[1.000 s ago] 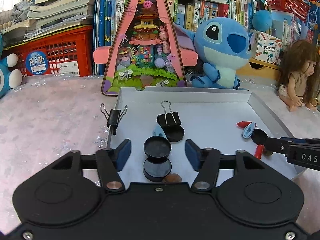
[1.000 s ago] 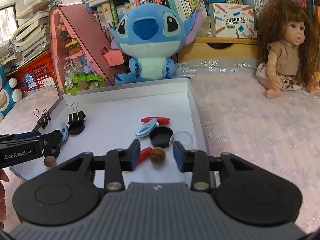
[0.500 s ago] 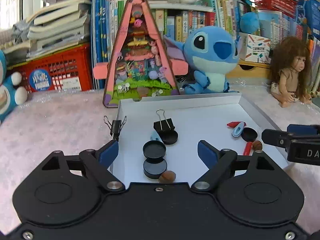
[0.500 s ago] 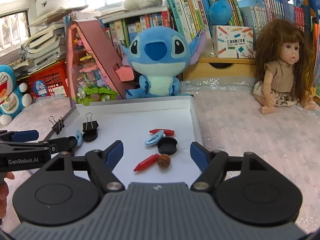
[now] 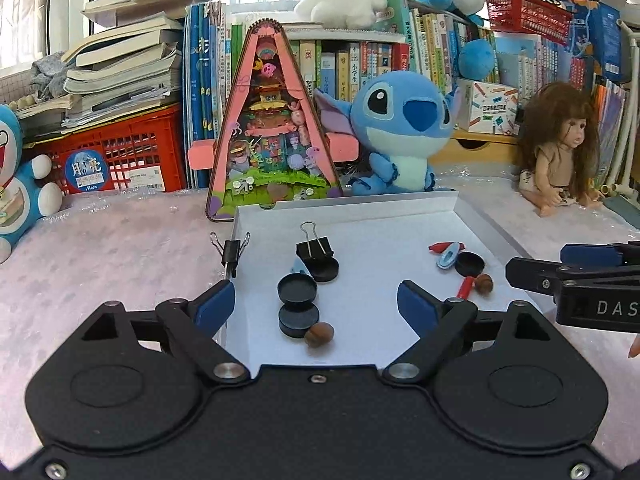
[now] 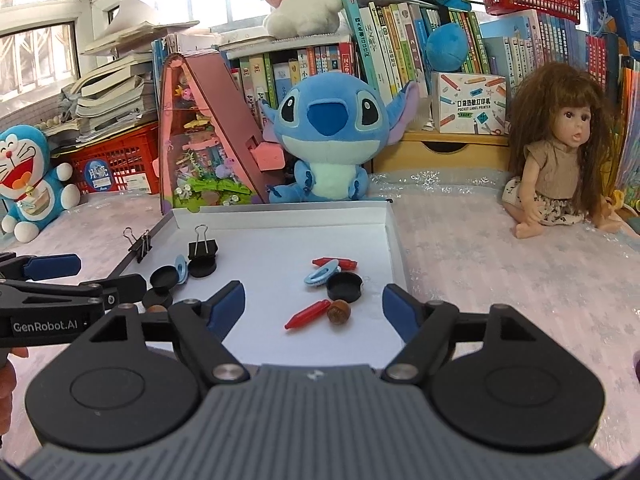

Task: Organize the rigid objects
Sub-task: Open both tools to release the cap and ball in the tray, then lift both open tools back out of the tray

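A shallow white tray [image 5: 380, 210] [image 6: 280, 222] holds small items. On its left are black round caps [image 5: 297, 288] [image 6: 164, 278], a brown nut [image 5: 319, 334] and a black binder clip [image 5: 315, 247] [image 6: 203, 247]. On its right are a red crayon-like piece [image 6: 307, 314], a brown nut [image 6: 339, 312] [image 5: 483, 283], a black cap [image 6: 344, 286] and a light blue clip [image 6: 322, 274]. Another binder clip [image 5: 231, 249] [image 6: 140, 243] is clamped on the tray's left rim. My left gripper [image 5: 316, 306] is open and empty above the tray's near left. My right gripper [image 6: 314, 306] is open and empty above the near right.
Behind the tray stand a pink triangular toy house [image 5: 272, 132], a blue Stitch plush [image 6: 330, 140] and bookshelves. A doll [image 6: 560, 152] sits at the right, a Doraemon plush [image 6: 28, 176] and a red crate [image 5: 116, 152] at the left. The table has a pink sparkly cover [image 5: 100, 248].
Both grippers have opened wide and pulled up and back from the tray. The items in the tray have stayed where they were.
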`<state>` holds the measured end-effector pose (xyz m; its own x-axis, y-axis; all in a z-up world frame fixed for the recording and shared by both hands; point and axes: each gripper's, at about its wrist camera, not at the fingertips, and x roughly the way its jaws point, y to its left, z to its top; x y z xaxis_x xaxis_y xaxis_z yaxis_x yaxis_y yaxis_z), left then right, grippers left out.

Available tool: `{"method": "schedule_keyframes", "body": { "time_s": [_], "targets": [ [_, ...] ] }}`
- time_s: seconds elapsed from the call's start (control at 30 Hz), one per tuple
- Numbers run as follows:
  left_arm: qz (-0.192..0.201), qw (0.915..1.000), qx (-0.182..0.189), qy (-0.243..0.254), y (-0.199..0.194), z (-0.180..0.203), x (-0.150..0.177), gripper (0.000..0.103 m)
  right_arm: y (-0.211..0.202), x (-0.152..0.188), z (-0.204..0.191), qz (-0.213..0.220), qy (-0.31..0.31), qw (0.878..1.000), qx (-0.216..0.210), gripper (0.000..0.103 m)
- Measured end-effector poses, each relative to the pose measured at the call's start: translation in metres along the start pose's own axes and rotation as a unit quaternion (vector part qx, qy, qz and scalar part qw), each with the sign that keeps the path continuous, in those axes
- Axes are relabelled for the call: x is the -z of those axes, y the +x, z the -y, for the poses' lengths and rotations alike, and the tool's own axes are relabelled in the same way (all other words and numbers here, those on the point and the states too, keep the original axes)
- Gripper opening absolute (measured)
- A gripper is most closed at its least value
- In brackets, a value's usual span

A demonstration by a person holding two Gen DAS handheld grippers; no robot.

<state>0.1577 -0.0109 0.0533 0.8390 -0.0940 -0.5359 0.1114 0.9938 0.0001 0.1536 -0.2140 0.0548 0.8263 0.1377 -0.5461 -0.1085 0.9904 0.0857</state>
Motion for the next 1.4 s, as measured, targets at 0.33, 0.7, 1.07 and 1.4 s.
{"method": "schedule_keyframes", "body": {
  "time_s": [0.33,0.7,1.07,1.4],
  "targets": [
    [0.007,0.9999,-0.005,-0.006,-0.023,-0.001,0.014,0.088,-0.017,0.013,0.000,0.008,-0.010,1.000,0.006,0.086],
    [0.001,1.0000,0.000,-0.006,-0.035,-0.003,0.035,0.088,-0.022,0.033,-0.001,-0.005,-0.023,1.000,0.008,0.087],
    [-0.024,0.9995,-0.018,-0.005,-0.023,0.002,0.068,0.088,-0.007,0.062,0.000,-0.039,-0.030,0.999,0.017,0.087],
    [-0.055,0.9979,-0.029,-0.021,-0.001,-0.002,0.086,0.090,0.006,0.075,0.004,-0.055,-0.024,0.998,0.023,0.098]
  ]
}}
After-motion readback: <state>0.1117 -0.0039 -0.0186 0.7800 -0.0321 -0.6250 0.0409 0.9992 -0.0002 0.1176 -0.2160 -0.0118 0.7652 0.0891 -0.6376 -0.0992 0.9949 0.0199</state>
